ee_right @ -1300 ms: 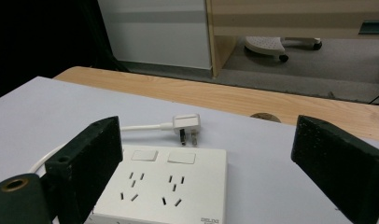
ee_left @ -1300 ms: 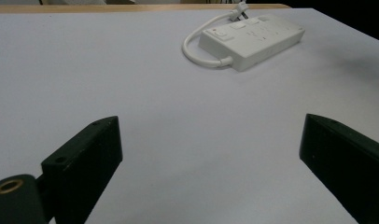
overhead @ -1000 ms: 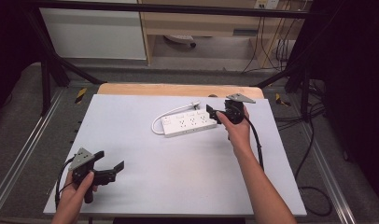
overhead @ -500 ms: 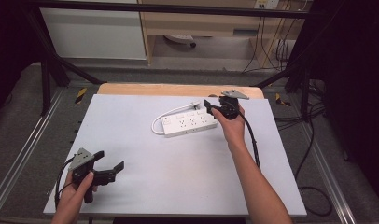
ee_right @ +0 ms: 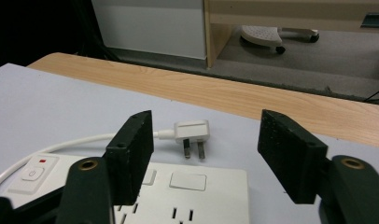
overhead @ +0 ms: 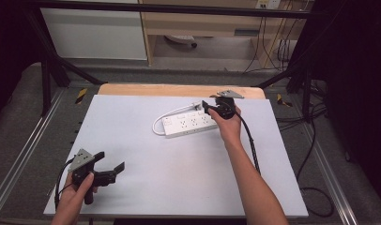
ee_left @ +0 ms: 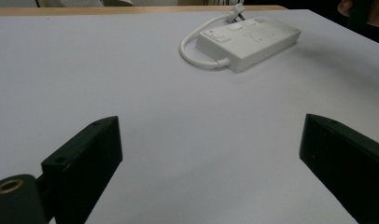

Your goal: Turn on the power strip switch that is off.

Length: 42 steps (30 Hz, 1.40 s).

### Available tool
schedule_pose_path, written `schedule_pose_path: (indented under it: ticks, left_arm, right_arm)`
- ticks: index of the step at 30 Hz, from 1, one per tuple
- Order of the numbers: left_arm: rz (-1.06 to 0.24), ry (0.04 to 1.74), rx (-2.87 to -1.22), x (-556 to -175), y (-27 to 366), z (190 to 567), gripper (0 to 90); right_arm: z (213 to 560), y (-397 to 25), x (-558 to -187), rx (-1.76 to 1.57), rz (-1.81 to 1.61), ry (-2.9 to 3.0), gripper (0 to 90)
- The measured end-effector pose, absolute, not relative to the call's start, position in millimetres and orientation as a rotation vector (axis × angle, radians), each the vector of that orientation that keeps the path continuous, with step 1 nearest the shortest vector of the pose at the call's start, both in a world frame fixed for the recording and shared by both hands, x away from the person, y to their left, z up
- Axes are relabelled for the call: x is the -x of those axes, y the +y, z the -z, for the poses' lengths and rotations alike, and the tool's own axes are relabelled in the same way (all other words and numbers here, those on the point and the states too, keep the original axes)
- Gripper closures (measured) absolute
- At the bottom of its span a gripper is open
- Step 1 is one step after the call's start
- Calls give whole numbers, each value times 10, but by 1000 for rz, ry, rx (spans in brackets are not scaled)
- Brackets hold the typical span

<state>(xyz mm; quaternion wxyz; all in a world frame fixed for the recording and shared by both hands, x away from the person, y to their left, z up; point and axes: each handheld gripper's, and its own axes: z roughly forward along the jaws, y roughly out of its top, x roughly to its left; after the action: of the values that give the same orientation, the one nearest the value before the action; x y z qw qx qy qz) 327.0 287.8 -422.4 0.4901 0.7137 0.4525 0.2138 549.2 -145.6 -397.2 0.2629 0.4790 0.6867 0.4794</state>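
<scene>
Bare white table spreads wide around the left gripper, released with its 2 jaws spread near the 7 o'clock corner, nothing lying between it and the power strip. Toward 12 o'clock, near the wooden far edge, the right gripper hovers released over the strip's end, jaws apart, framing the plug just beyond. The strip's long axis runs roughly 8 to 2 o'clock, its cord looping off the 8 o'clock end back to the plug, whose pins point at the strip.
</scene>
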Motion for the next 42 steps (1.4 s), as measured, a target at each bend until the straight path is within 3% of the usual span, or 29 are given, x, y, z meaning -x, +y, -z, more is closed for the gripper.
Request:
schedule_pose_path:
  ticks: [10, 20, 34, 42]
  left_arm:
    - [-517, 1103, -1730, -3269, 2880, 4223, 60]
    - [-519, 1099, -1732, -3266, 2880, 4220, 60]
    - [-519, 1099, -1729, -3264, 2883, 4219, 60]
    - [-520, 1097, -1727, -3262, 2885, 4216, 60]
  right_arm:
    - [4047, -1445, -5564, -1303, -1293, 1837, 568]
    - [4153, -1436, -5624, -1332, -1268, 1833, 638]
    - [4237, -1357, -5632, -1296, -1264, 1858, 830]
    - [4266, -1313, -5621, -1264, -1261, 1890, 882]
